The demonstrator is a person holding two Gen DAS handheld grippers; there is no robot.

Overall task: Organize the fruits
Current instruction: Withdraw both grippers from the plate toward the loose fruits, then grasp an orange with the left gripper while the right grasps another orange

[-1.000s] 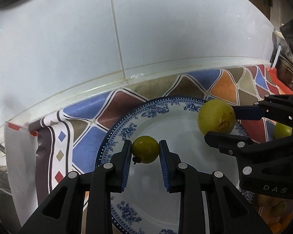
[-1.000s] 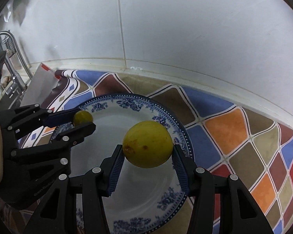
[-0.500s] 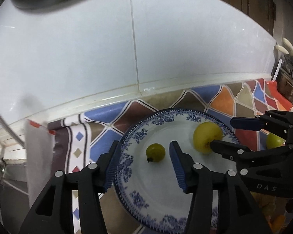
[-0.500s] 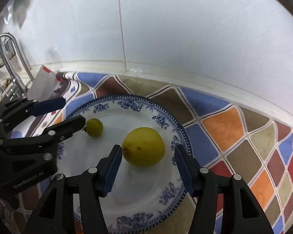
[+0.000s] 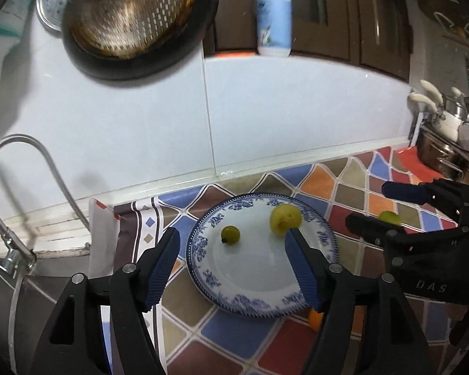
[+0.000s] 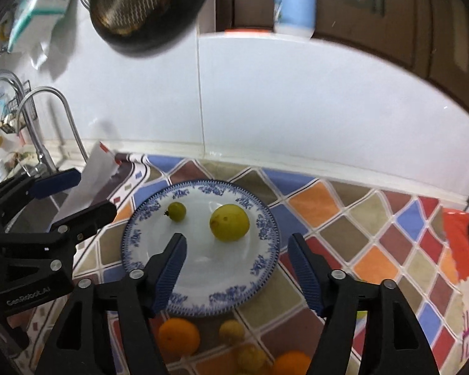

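A blue-and-white patterned plate (image 5: 325,243) (image 6: 265,250) lies on the colourful tiled counter. On it sit a small green fruit (image 5: 230,234) (image 6: 176,211) and a larger yellow-green fruit (image 5: 285,216) (image 6: 229,222). My left gripper (image 5: 233,243) is open and empty, raised above the plate's near side. My right gripper (image 6: 237,248) is open and empty, also pulled back above the plate; it shows at the right of the left wrist view (image 5: 375,206). Loose oranges (image 6: 179,336) and small yellow-green fruits (image 6: 231,331) lie on the counter in front of the plate.
A sink with a curved tap (image 5: 31,168) is at the left. A white tiled wall rises behind the plate. A metal colander in a black pan (image 5: 131,15) and a bottle (image 5: 273,15) hang or stand above. Pots (image 5: 444,153) stand at the far right. Another small fruit (image 5: 389,217) lies right of the plate.
Both grippers opened and let go of their fruits onto the plate, then drew back and up. The small green fruit and the larger yellow-green fruit now rest on the plate.
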